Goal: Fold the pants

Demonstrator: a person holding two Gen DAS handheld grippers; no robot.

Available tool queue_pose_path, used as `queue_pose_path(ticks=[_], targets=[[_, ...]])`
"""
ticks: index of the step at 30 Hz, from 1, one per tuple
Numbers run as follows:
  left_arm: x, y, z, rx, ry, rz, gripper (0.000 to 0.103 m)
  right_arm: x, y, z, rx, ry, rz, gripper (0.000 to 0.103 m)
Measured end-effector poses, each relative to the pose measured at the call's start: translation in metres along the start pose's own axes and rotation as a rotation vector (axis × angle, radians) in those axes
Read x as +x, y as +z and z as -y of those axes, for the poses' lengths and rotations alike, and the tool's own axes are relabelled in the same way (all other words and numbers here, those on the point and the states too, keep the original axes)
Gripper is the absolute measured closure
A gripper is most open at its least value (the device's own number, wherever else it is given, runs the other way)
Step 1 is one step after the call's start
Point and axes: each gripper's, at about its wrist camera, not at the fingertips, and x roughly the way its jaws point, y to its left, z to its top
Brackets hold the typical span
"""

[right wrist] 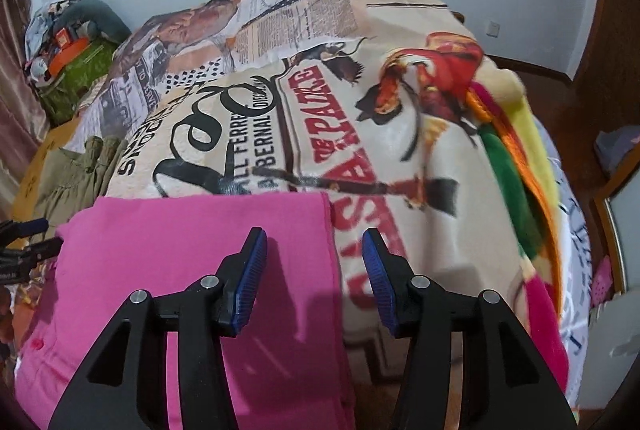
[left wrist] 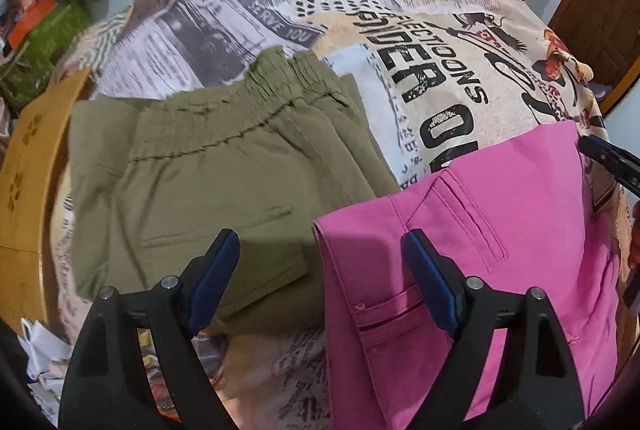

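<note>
Folded pink pants point(left wrist: 500, 230) lie on the printed blanket point(left wrist: 420, 61) at the right of the left wrist view, pocket side up. They also show in the right wrist view point(right wrist: 180, 250) at lower left. Folded olive green pants point(left wrist: 208, 165) lie beside them to the left, waistband away from me; a bit shows in the right wrist view point(right wrist: 76, 169). My left gripper point(left wrist: 320, 270) is open and empty above the gap between the two pants. My right gripper point(right wrist: 314, 262) is open and empty over the pink pants' right edge.
A wooden bed frame point(left wrist: 28, 181) runs along the left. Clutter with a green bag point(left wrist: 48, 41) sits at far left. A bright fleece blanket point(right wrist: 516, 181) is bunched at the right edge of the bed. A wooden door point(left wrist: 600, 13) stands at right.
</note>
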Motion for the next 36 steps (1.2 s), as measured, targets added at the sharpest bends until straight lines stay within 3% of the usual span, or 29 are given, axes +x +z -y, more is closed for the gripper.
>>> queue_pose_path(ticks=[3, 5, 7, 8, 9, 11, 14, 19, 29, 36], targets=[[0.008, 0.002, -0.003, -0.03, -0.053, -0.02, 0.02, 0.011, 0.002, -0.002, 0.005, 0.025, -0.015, 0.058], [0.013, 0.003, -0.003, -0.042, -0.105, -0.04, 0.036, 0.013, 0.002, -0.002, 0.026, 0.038, -0.01, 0.059], [0.013, 0.004, -0.001, -0.043, -0.131, -0.044, 0.046, 0.013, 0.002, 0.001, 0.06, 0.071, -0.011, 0.067], [0.012, 0.005, 0.002, -0.037, -0.139, -0.042, 0.06, 0.012, 0.002, 0.0, 0.063, 0.078, -0.009, 0.073], [0.011, 0.005, 0.006, -0.034, -0.156, -0.048, 0.064, 0.013, 0.003, -0.003, 0.061, 0.081, -0.009, 0.081], [0.006, 0.005, 0.015, -0.012, -0.117, -0.038, 0.071, 0.01, 0.001, -0.011, 0.027, 0.08, -0.01, 0.093], [-0.001, 0.005, 0.023, 0.031, -0.06, -0.019, 0.083, 0.009, 0.002, -0.021, -0.019, 0.047, -0.002, 0.097], [-0.023, 0.012, 0.019, 0.026, -0.045, 0.019, 0.088, -0.01, 0.005, -0.024, -0.035, 0.047, 0.046, 0.098], [-0.114, 0.027, 0.025, 0.031, 0.026, 0.219, 0.089, -0.095, 0.031, -0.031, -0.026, 0.079, 0.214, 0.098], [-0.153, 0.016, 0.031, 0.055, 0.042, 0.258, 0.089, -0.147, 0.022, -0.049, -0.057, 0.104, 0.271, 0.099]])
